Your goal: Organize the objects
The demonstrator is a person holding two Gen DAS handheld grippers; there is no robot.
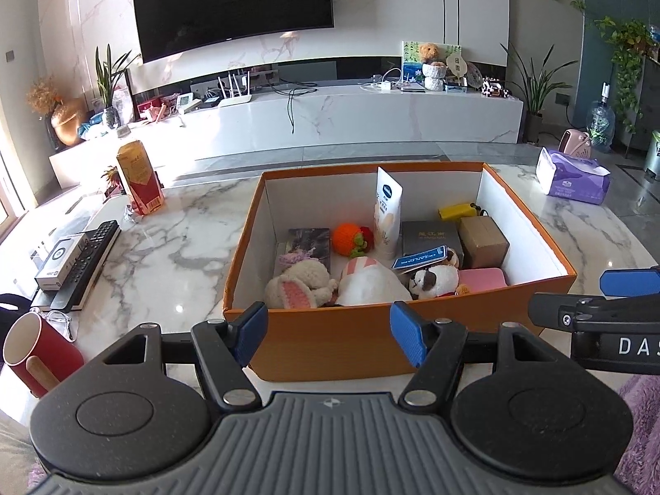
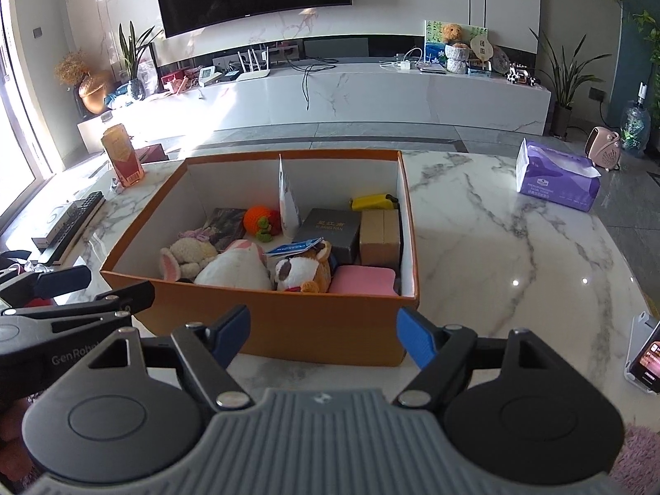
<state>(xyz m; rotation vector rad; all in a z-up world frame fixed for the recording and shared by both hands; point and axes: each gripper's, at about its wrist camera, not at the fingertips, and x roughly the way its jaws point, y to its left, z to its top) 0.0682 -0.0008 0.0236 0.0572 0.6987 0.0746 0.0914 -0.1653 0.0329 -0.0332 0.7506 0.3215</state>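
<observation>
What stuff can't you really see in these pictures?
- Orange box floor: both views, toys cover it.
- Red mug: left wrist view, partly behind the left hand-held gripper.
- Phone: right wrist view, cut off by the edge.
- TV-shelf clutter: too small.

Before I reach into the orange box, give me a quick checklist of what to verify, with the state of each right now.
1. Left tool open with nothing between its fingers: ok.
2. Right tool open and empty: ok.
3. Orange box open on top, contents in view: ok.
4. The two tools apart from each other: ok, though the right one sits close beside the left in the left wrist view.
5. White tube standing steady in the box: cannot tell; it may lean on the things next to it.
6. Free marble table to the right of the box for setting things down: ok.
</observation>
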